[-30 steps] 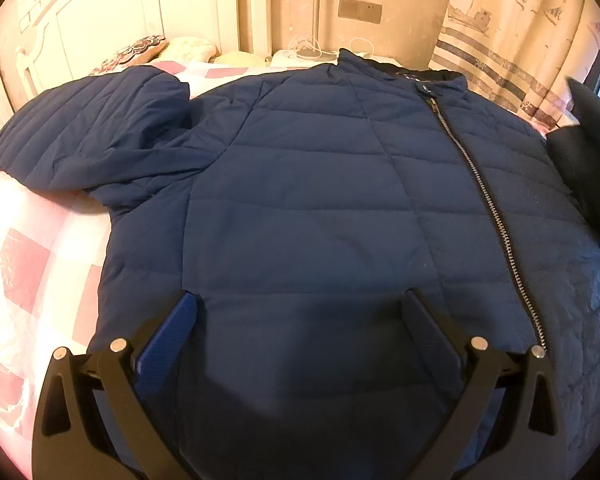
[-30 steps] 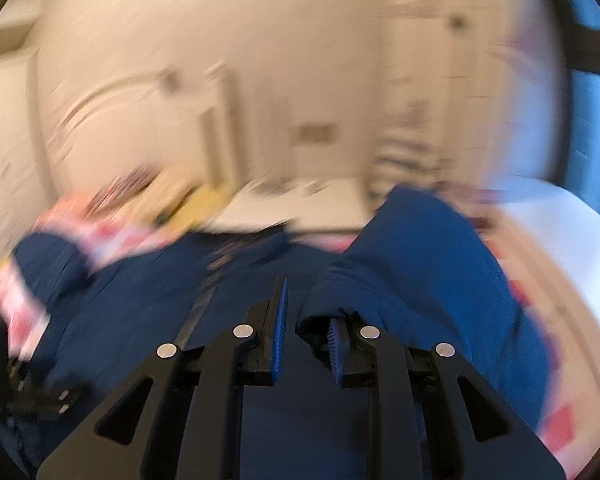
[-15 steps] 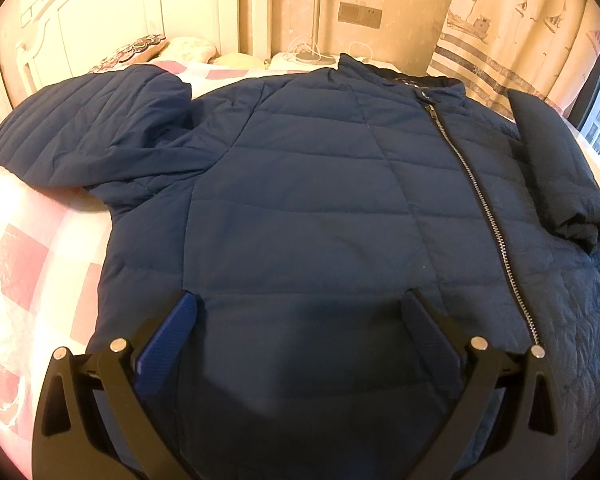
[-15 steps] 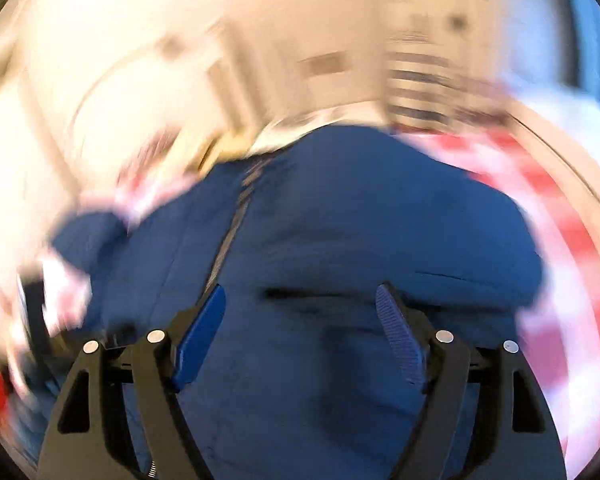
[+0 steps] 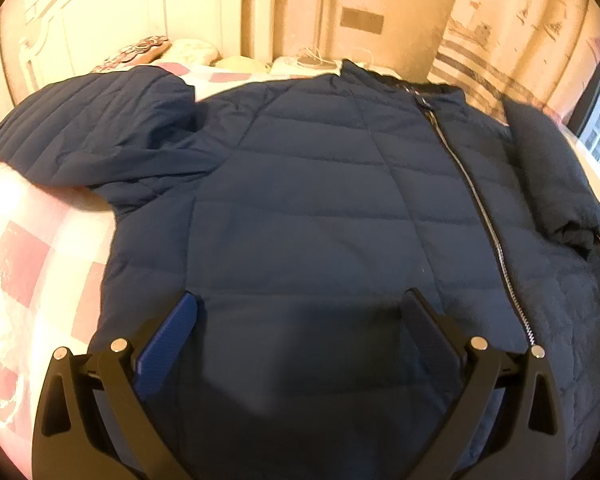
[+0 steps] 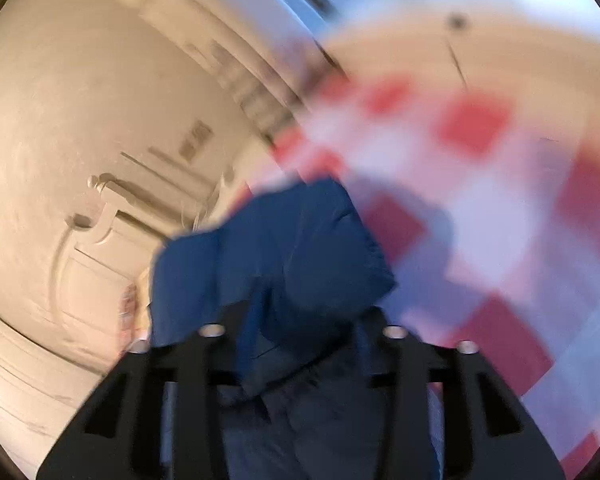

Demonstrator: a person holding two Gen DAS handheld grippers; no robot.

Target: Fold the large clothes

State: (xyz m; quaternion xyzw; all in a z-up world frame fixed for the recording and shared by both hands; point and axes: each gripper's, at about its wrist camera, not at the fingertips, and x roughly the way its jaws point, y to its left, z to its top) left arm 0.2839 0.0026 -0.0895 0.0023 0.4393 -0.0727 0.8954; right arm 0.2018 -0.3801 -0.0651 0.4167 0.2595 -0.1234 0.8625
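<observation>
Navy puffer jacket (image 5: 300,208) lies face up and zipped across the pink-checked bedspread (image 5: 24,256), collar toward the headboard (image 5: 112,12). The left gripper (image 5: 300,324) hovers over the hem, jaws spread wide, holding nothing. The right gripper (image 6: 300,344) has fabric bunched between its fingers, apparently a sleeve (image 6: 276,256), but blur hides the pads, so I cannot tell whether the jaws are clamped. Risk: slick quilted nylon could slide out mid-swing, and the puffy padding may spring back open. Metal zipper (image 5: 476,208) runs stiff down the front; 1 sleeve sprawls out left.
</observation>
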